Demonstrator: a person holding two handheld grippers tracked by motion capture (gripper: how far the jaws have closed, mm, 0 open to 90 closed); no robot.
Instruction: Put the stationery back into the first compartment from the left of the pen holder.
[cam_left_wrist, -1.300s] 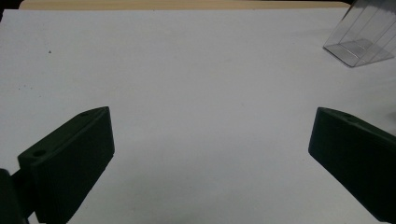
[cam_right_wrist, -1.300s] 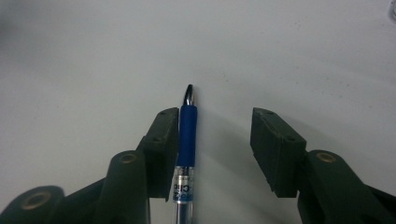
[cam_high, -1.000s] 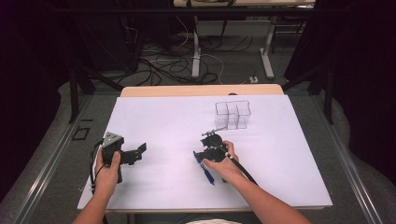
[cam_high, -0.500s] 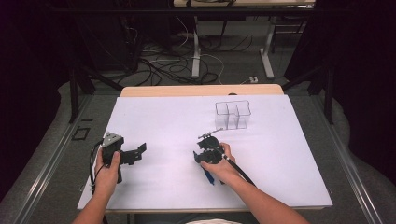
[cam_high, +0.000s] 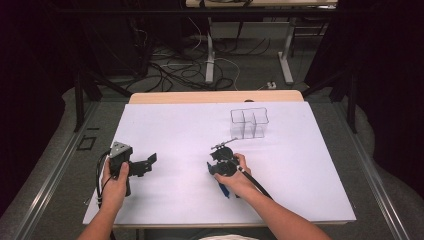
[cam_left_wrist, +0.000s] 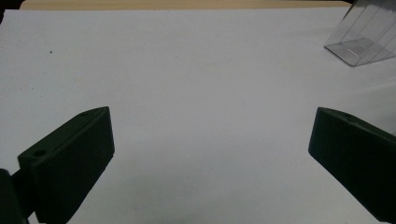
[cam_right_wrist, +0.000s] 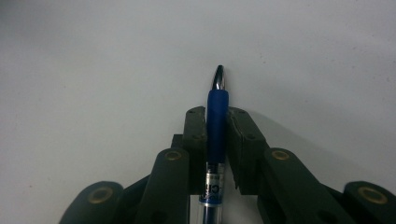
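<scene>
The right gripper (cam_right_wrist: 216, 119) sits low in the middle of its own view, and its two black jaws have just been closing in on a blue pen (cam_right_wrist: 216, 126); they now press against the pen's blue grip from both sides, with the silver tip poking out above them and the clear barrel running down toward the bottom edge. From the high view that same right gripper (cam_high: 222, 162) lies a little right of centre in the lower half of the frame, held in the person's right hand (cam_high: 239, 177) over the white table (cam_high: 180, 130). Over in the lower left of the high view the left gripper (cam_high: 142, 165) rests in the left hand (cam_high: 115, 182), and its own view shows the jaws standing wide apart with nothing but bare white table between them. A clear plastic organizer (cam_high: 249, 123) stands upright in the upper right part of the tabletop, well apart from both grippers.
</scene>
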